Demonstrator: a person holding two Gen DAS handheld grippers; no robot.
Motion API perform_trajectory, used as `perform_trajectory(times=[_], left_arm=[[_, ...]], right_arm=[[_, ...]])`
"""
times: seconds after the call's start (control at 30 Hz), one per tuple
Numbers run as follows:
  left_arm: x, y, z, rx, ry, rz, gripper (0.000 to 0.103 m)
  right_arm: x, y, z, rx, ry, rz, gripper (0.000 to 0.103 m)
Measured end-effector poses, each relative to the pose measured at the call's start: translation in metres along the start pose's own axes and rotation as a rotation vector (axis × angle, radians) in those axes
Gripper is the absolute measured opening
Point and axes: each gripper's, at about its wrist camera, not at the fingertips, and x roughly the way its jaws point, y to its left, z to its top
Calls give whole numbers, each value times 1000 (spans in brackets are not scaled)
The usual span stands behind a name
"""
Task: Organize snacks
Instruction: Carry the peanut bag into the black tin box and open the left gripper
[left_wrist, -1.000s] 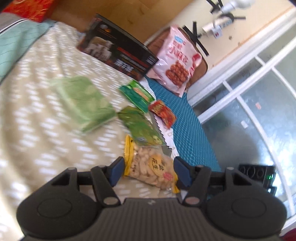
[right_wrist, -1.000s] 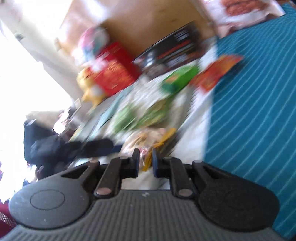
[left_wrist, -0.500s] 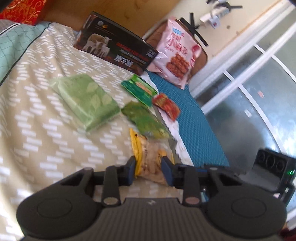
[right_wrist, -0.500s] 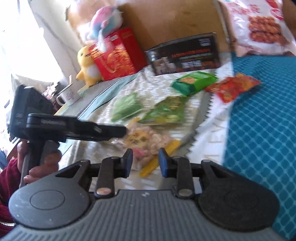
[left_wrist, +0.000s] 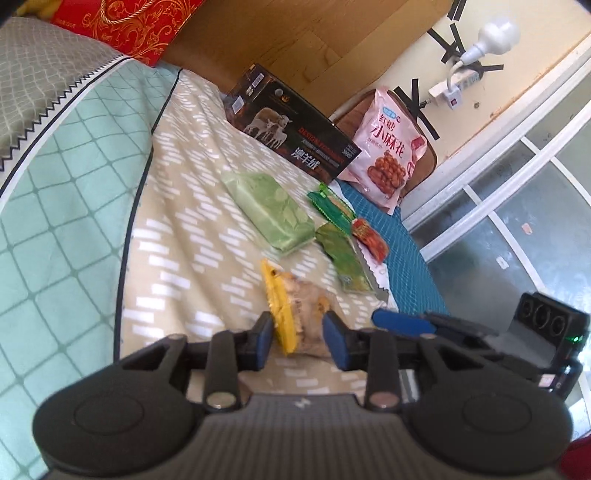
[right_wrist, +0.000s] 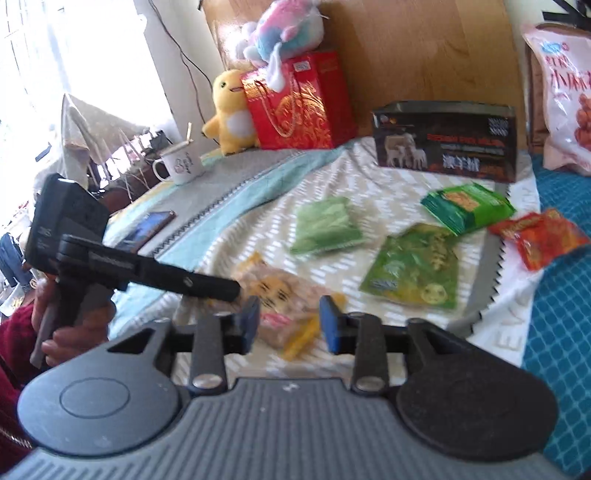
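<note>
My left gripper is shut on a clear peanut bag with yellow edges and holds it over the beige bedspread. The same bag shows in the right wrist view, gripped by the left gripper's black fingers. My right gripper is open, its blue pads on either side of the bag's near end without touching it. Farther back lie a pale green pack, a green pouch, a dark green packet and a red packet.
A black box with sheep and a pink snack bag stand at the back. A red gift bag, plush toys, a white mug and a phone are at the left. A teal mat covers the right.
The left gripper closed on the peanut bag and lifted it leftward off the bedspread. The right gripper opened from shut and came up to the bag's near end.
</note>
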Motion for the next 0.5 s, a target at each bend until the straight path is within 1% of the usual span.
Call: perform_trajectory(times=[0.03, 0.13, 0.17, 0.2, 0.27, 0.3, 0.33, 0.4, 0.47, 0.5], left_arm=[[1, 0, 1, 0, 0, -7, 41], [5, -6, 3, 19, 5, -11, 52], [6, -7, 3, 27, 6, -9, 52], [7, -8, 3, 33, 8, -6, 51], [8, -6, 2, 34, 10, -8, 45], [8, -5, 2, 28, 16, -6, 37], [8, -3, 2, 22, 16, 0, 32], [7, 2, 2, 2, 16, 0, 27], [6, 7, 2, -19, 16, -5, 24], [7, 8, 2, -23, 16, -3, 21]], right_arm=[[2, -2, -2, 5, 16, 3, 51], [9, 0, -7, -3, 69, 5, 51], [12, 2, -8, -11, 82, 0, 52], [13, 4, -7, -24, 75, -5, 52], [17, 9, -5, -49, 77, -7, 52], [20, 13, -4, -67, 78, -8, 52], [22, 17, -4, -90, 78, -16, 52], [28, 26, -4, -159, 76, -46, 51], [32, 32, -5, -200, 62, -74, 45], [34, 35, -6, -217, 53, -87, 43]])
